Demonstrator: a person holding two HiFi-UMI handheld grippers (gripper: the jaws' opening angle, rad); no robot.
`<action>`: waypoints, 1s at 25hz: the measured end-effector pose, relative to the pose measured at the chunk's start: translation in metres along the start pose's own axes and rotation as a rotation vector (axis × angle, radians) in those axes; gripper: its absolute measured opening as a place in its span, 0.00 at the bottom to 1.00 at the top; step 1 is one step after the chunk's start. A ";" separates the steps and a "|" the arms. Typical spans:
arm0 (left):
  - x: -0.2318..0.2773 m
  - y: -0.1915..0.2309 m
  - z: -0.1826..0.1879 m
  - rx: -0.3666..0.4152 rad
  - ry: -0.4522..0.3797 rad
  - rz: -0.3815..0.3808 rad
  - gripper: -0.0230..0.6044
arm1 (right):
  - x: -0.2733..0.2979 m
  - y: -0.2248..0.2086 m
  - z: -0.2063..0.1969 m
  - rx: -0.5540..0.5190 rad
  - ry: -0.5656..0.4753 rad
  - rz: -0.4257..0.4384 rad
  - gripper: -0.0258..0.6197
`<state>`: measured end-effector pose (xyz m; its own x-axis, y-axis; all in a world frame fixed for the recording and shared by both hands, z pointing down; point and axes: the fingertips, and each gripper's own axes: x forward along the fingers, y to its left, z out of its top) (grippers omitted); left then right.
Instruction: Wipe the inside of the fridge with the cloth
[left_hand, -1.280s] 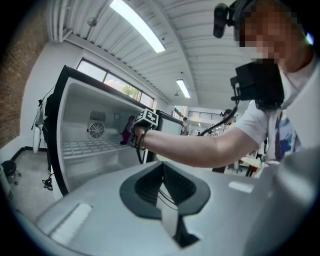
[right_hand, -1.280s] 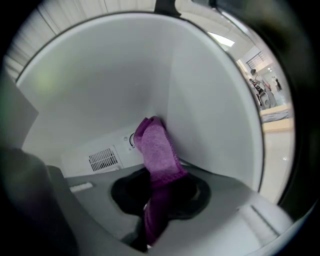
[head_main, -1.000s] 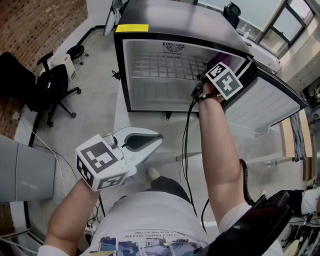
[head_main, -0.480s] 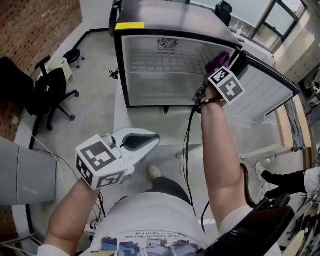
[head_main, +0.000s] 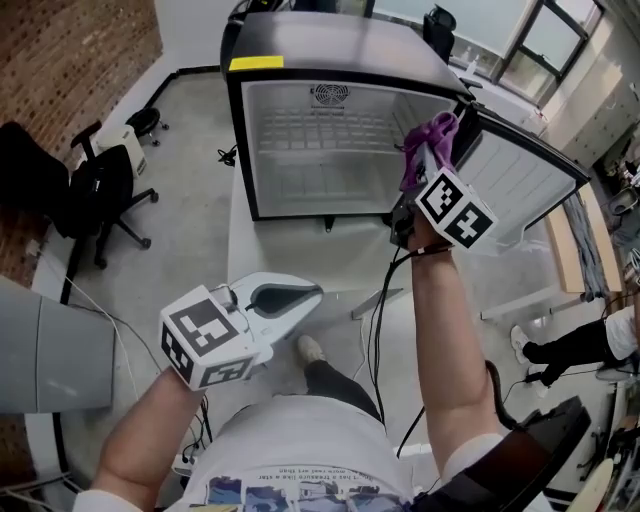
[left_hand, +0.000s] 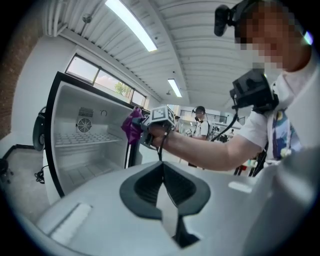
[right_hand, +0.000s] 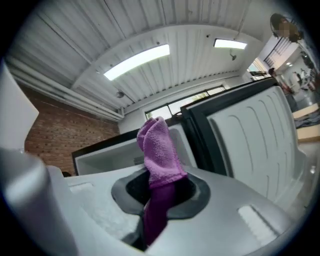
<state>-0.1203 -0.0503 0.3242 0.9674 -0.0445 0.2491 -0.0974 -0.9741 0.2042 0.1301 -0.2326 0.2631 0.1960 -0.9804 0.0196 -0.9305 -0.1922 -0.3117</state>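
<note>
Cloth (head_main: 428, 138), purple and bunched, sits pinched in the right claw (right_hand: 161, 187), its free tuft standing up past the jaws. It hangs at the mouth of the fridge (head_main: 240, 150), by the front right corner where the open door (head_main: 520, 175) hinges. It touches no inner wall that I can see. The left claw (left_hand: 162, 172) is held low and well apart from the fridge, jaws together on nothing.

The step in hand looks like bringing the cloth in for a stroke. To do it well, lead with the loose tuft so that fabric meets the liner and not the hard jaw tips. Press enough to flatten the bunch against the wall. Long strokes from the back toward the front should cover more than dabs. The wire shelf (head_main: 330, 128) could snag the cloth, so it is better wiped along its bars than across them. The fan grille (head_main: 327, 95) at the back is best skirted. The grip looks firm, but only a small tuft sticks out, which limits reach into corners.

As for writing, a yellow strip (head_main: 255, 63) on the fridge top shows no legible print. The claw cubes carry black-and-white square patterns, not letters. No brand is visible on the fridge.
</note>
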 end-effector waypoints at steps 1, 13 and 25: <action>-0.001 -0.001 0.000 -0.002 -0.001 0.001 0.05 | 0.001 0.009 0.002 -0.016 -0.007 0.055 0.12; 0.000 0.029 0.010 -0.033 -0.015 0.092 0.05 | 0.083 0.062 -0.026 -0.005 0.115 0.270 0.12; 0.006 0.065 0.028 -0.059 -0.036 0.195 0.05 | 0.171 0.188 -0.088 0.438 0.290 0.552 0.12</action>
<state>-0.1145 -0.1198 0.3125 0.9364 -0.2404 0.2555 -0.2966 -0.9314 0.2108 -0.0390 -0.4406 0.2915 -0.4079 -0.9128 -0.0184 -0.6502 0.3046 -0.6960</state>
